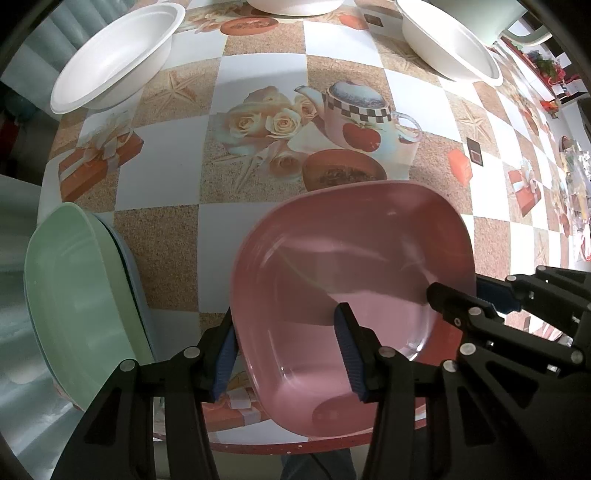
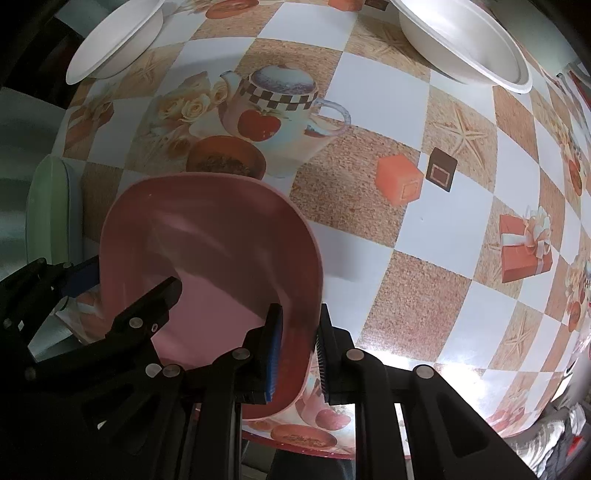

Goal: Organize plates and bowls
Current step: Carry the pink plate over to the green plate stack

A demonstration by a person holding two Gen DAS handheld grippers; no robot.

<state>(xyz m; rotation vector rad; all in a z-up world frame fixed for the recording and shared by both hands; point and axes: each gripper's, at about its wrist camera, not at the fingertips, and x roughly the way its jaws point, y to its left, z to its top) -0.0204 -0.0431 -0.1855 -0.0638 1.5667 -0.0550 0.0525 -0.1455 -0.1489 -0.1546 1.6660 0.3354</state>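
Observation:
A pink square plate sits at the table's near edge; it also shows in the right wrist view. My left gripper is open, its fingers straddling the plate's left rim, one outside and one inside. My right gripper is shut on the plate's right rim; it shows at the right of the left wrist view. A green plate lies on a pale blue one at the left edge. White bowls stand at the far left and far right.
The table wears a checkered cloth with printed teapots, roses and gift boxes. A third white bowl stands at the far middle. The table's red rim runs just below the pink plate. Clutter lies at the far right.

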